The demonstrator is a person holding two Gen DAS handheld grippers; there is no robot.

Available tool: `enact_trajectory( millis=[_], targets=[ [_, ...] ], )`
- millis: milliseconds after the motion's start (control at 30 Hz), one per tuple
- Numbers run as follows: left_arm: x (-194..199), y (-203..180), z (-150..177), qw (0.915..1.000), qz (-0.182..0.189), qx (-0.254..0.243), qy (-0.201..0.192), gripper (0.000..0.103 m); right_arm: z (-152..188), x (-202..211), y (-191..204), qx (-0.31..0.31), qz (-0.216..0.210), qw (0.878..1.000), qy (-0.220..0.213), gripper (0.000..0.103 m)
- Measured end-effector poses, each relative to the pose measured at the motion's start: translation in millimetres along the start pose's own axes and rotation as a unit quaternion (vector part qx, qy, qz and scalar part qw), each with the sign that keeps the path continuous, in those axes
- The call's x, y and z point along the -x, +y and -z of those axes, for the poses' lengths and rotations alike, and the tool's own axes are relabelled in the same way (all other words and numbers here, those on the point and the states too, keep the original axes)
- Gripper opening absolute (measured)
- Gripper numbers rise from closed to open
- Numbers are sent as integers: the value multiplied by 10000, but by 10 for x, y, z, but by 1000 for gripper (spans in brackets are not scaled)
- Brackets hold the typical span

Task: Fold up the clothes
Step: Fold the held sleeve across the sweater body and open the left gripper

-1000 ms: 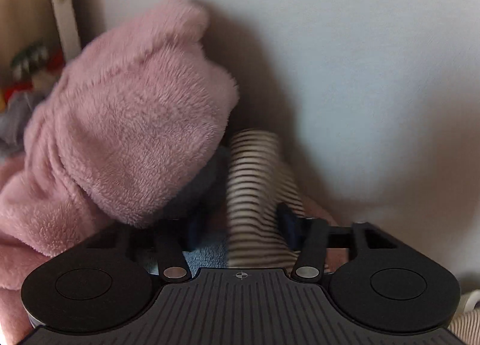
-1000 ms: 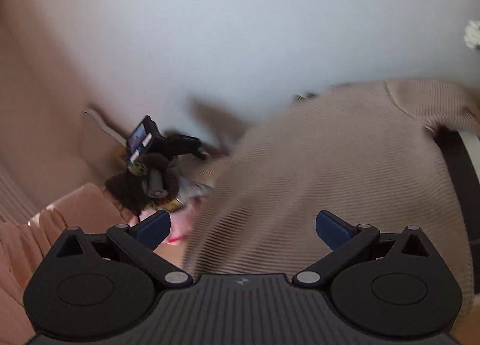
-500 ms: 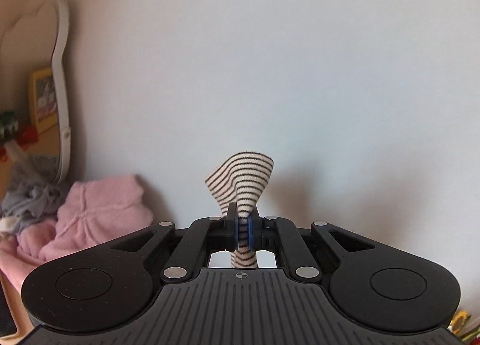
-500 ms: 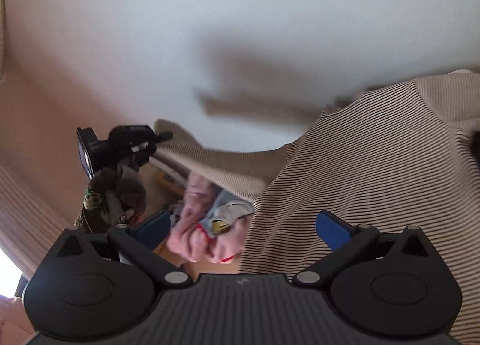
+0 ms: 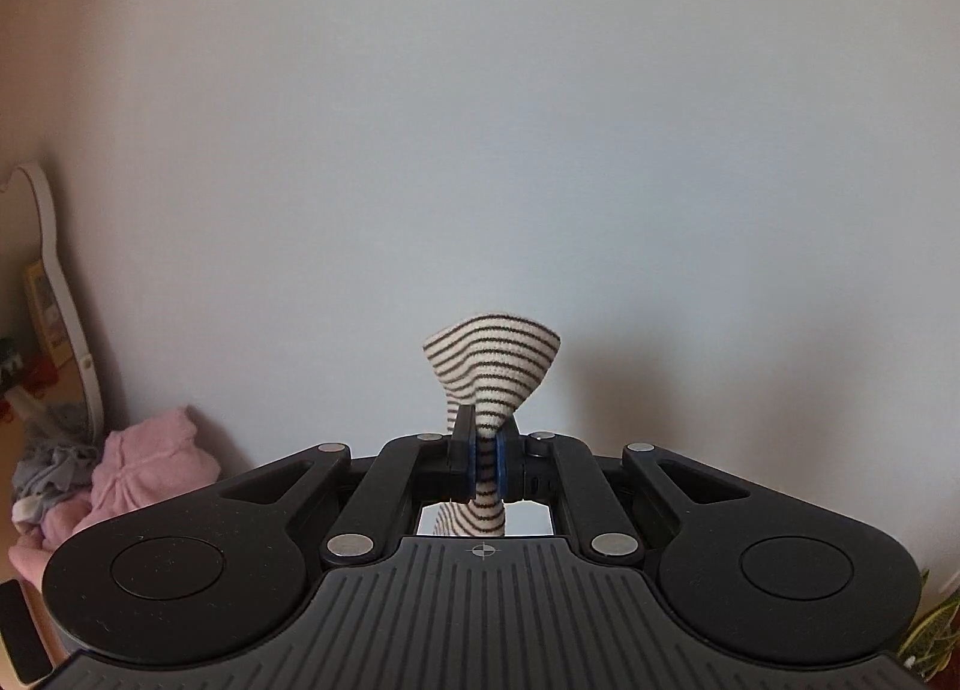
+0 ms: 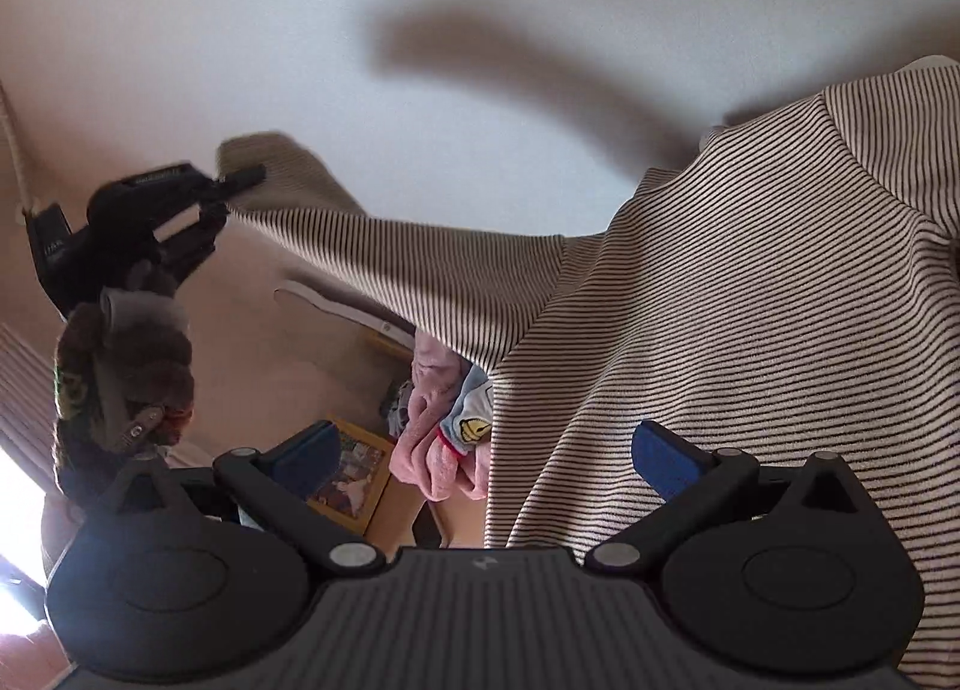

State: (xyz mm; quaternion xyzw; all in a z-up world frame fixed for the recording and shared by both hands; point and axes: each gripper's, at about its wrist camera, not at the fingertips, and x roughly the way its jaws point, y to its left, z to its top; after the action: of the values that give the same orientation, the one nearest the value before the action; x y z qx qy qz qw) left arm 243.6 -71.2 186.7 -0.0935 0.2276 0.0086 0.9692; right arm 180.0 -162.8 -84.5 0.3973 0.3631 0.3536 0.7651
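My left gripper is shut on a cream garment with thin dark stripes, held high in front of a pale wall. A bunch of the cloth sticks out past the blue pads. In the right wrist view the same striped garment hangs wide from the left gripper, which pinches one end at the upper left. My right gripper is open, its blue pads wide apart, with the cloth hanging just in front of its right finger.
A pile of clothes with a fluffy pink garment lies low at the left by a white curved frame. In the right wrist view pink and light blue clothes lie below, beside a yellow picture box.
My left gripper closed on the striped garment at the pile and lifted it high; the pink pile is now far below. The garment now hangs stretched out before the open right gripper.
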Motion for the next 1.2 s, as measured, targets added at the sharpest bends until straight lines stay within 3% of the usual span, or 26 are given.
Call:
enact_trajectory(
  millis=[300,833,900,967,1033,1100,1200],
  targets=[
    [103,-569,98,9988,173,-452,-54,7,40,24,5,269,-64,9992,283,103],
    [-240,-966,390,9934,655,-880,327,8,193,151,-85,305,9,9988,376,103],
    [-343,-1018,412,9921,807,-843,464,15,217,153,-92,293,34,9989,351,103],
    [-439,-1039,426,9899,1042,-767,581,37,238,173,-107,270,75,9991,313,103],
    [-450,-1091,416,9868,1313,-719,615,51,255,191,-131,223,124,9993,275,103],
    [-476,-1050,382,9836,1536,-747,577,55,276,182,-165,140,231,9994,225,103],
    [-515,-939,346,9801,1724,-788,586,70,311,144,-190,107,449,9988,167,103]
  ],
)
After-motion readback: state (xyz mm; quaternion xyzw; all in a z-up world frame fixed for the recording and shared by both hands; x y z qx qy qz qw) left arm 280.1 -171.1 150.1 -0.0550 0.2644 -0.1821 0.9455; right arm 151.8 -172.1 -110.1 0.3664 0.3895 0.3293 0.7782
